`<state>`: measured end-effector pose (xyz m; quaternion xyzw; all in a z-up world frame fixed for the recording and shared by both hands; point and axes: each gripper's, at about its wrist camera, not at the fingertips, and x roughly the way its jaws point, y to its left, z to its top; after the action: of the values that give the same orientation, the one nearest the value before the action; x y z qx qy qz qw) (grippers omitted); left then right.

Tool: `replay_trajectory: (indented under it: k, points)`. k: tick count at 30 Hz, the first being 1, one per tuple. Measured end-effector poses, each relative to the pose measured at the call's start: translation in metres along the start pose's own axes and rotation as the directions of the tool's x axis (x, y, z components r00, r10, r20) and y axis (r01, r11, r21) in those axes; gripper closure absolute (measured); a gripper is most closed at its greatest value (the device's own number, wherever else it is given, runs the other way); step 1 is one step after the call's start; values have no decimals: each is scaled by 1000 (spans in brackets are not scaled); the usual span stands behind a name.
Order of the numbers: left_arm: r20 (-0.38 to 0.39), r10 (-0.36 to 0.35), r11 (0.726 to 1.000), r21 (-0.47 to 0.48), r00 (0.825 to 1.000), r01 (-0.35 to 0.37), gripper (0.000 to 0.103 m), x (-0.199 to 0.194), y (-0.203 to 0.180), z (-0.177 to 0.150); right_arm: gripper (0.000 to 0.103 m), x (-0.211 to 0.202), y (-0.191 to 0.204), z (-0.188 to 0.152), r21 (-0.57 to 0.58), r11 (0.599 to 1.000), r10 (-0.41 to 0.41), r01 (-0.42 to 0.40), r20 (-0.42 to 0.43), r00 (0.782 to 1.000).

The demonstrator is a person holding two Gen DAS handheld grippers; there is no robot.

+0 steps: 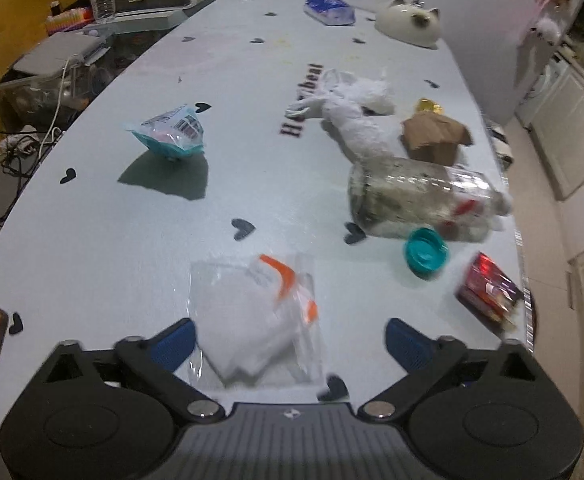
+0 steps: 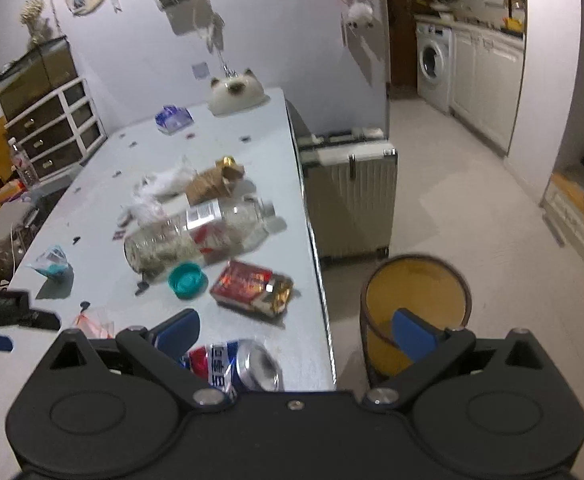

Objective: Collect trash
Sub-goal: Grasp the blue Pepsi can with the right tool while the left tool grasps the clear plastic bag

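Clear plastic bag (image 1: 254,320) with orange markings and white contents lies flat on the pale surface (image 1: 132,248), between the blue pads of the left gripper (image 1: 290,340). Jaws wide; pads not pressing on the bag.

Beyond it, on the same surface: teal cap (image 1: 425,254) just beside a clear plastic bottle (image 1: 419,200) lying on its side; red packet (image 1: 489,294) near the right edge; crumpled brown paper (image 1: 433,136), white crumpled plastic (image 1: 355,116), and a teal snack wrapper (image 1: 172,132) well apart to the left.

Right gripper (image 2: 295,336): jaws wide, nothing held. A crushed can (image 2: 238,364) lies on the surface just beside its left pad. The right pad hangs past the surface edge, over a round bin (image 2: 415,292) with a yellow interior standing on the floor. A pale suitcase (image 2: 349,200) stands behind the bin.
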<state>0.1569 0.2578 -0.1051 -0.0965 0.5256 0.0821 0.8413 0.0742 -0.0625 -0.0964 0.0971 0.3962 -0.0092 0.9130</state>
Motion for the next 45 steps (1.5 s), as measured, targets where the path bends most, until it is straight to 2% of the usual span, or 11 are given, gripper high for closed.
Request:
replay_trajectory:
  k: [2, 6, 9, 12, 15, 20, 25, 29, 34, 39, 45]
  points:
    - [-12, 31, 1000, -1, 999, -31, 19, 15, -2, 6, 0, 6, -1, -4, 17, 1000, -6, 6, -17, 1000]
    - [-36, 129, 989, 78, 991, -126, 22, 44, -11, 8, 0, 14, -3, -9, 39, 999, -16, 17, -37, 999]
    - [-48, 153, 980, 135, 987, -146, 26, 57, -16, 5, 0, 20, 0, -12, 40, 999, -23, 25, -46, 999]
    - [-59, 163, 975, 161, 985, -152, 40, 65, -15, 2, 0, 30, 3, -13, 41, 999, -8, 11, -65, 998]
    - [-67, 139, 980, 153, 988, -128, 49, 68, -8, 1, 0, 42, 8, -15, 29, 1000, 4, -1, -79, 997]
    - [-45, 86, 985, 156, 995, -78, 72, 57, 3, 5, 13, 65, 17, -21, -4, 999, 33, -34, -117, 993]
    - [-36, 5, 994, 109, 999, -1, 79, 37, 20, 8, 21, 73, 32, -24, -56, 996, 55, -63, -135, 989]
    - [-25, -80, 996, 43, 996, 81, 84, 16, 36, 6, 3, 63, 47, -21, -135, 985, 92, -105, -99, 991]
    - [-1, -170, 985, -6, 985, 170, 89, -9, 45, 1, 0, 80, 64, -21, -197, 974, 78, -116, -192, 978]
    - [8, -201, 980, -14, 980, 201, 90, -20, 48, -6, 0, 103, 72, -25, -240, 967, 19, -89, -279, 960]
    - [-2, -209, 978, -17, 978, 208, 91, -22, 51, -13, 18, 107, 73, -31, -232, 966, 34, -113, -317, 948]
